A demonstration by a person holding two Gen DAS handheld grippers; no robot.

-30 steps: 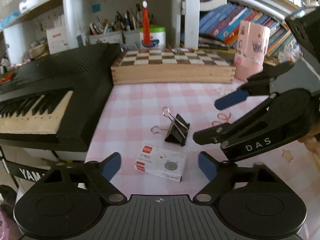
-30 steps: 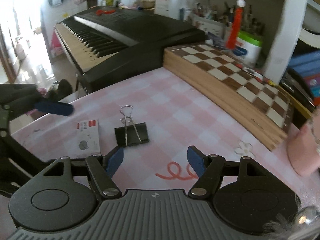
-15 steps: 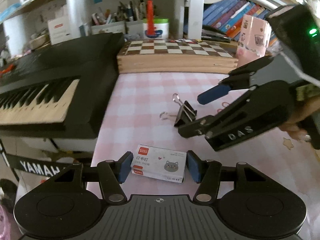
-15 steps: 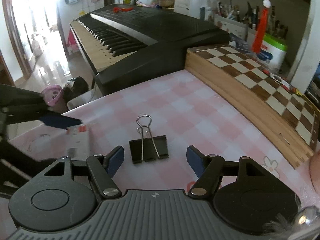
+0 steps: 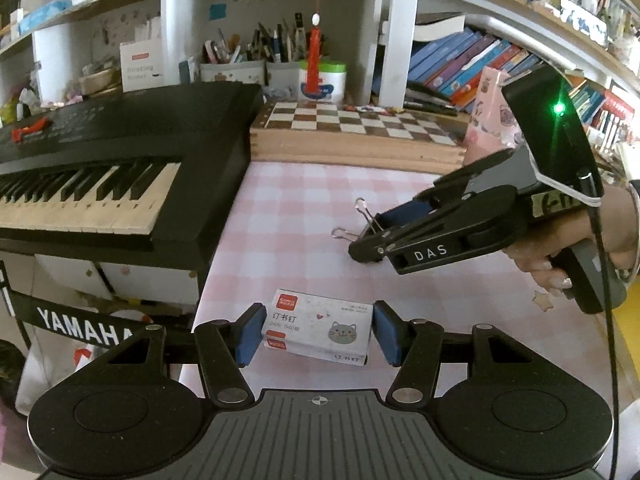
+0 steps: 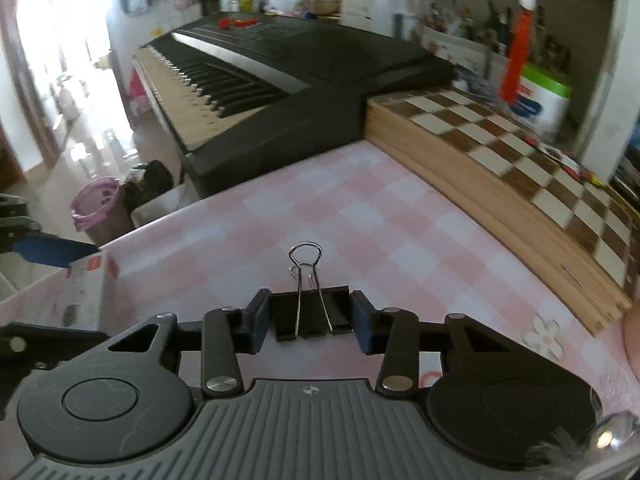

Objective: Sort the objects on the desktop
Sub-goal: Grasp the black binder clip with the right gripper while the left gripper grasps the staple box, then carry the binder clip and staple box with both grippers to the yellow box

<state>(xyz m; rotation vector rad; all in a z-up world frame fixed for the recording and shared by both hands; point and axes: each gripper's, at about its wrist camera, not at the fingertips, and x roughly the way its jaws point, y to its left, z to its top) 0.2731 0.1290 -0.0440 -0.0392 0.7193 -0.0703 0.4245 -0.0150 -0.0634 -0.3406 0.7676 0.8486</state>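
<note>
The staple box [image 5: 318, 330] is held between the blue pads of the left gripper [image 5: 316, 333], which were spread wide around it a second ago and have since been drawn in to a medium width against its short ends; the box appears raised slightly off the pink checked counter [image 5: 304, 208], near the counter's front edge. In the right wrist view the black binder clip [image 6: 307, 312] is bracketed by the right gripper [image 6: 307, 322], whose jaws are closing at this moment, having stood wide half a second earlier; the pads are seen pressed to the clip's two sides, with its wire handles pointing forward. The clip is still rested on the counter, towards the middle, in front of the chessboard box [image 6: 500, 160] and beside the keyboard [image 5: 100, 168]. Both items are thus judged secured, so the picking stage seems finished, and carrying each to its sorted place is what is left to be done
</note>
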